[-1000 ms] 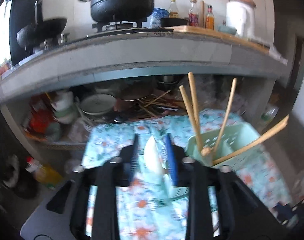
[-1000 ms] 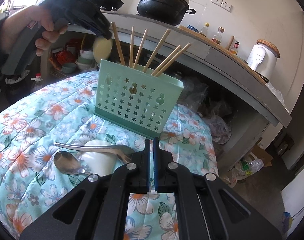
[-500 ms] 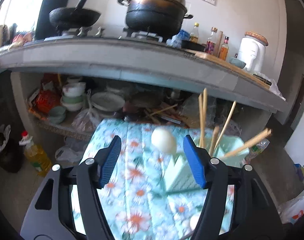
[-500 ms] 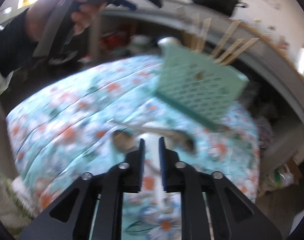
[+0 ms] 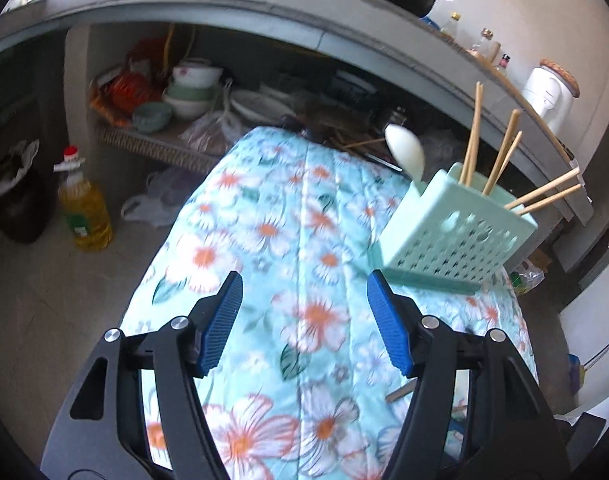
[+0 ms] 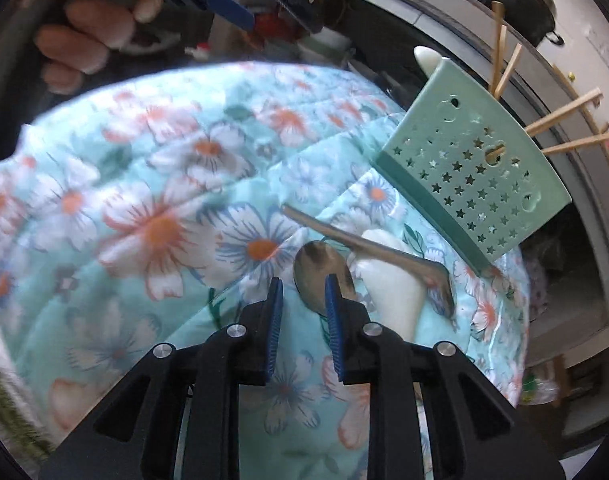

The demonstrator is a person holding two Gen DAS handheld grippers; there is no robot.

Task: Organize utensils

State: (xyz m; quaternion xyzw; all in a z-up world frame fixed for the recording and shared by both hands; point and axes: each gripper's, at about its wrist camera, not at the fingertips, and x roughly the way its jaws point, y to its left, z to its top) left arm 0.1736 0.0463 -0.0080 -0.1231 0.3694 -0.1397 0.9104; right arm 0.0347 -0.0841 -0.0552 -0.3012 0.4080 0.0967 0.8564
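A: Left claw (image 5: 303,322) is hanging wide and empty, jaws just opened; its white spoon (image 5: 405,151) is now standing in the mint holder (image 5: 448,236).

B: One sorted! Right claw (image 6: 300,314), just parting, is gripping nothing, nearing the steel spoon (image 6: 322,276) beside another white spoon (image 6: 390,286) on the floral worktop (image 6: 152,184).

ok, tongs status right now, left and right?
Left tongs: open, jaws have just been opening, nothing between them.
Right tongs: open a little, jaws have just been opening, nothing gripped; metal spoon just ahead.
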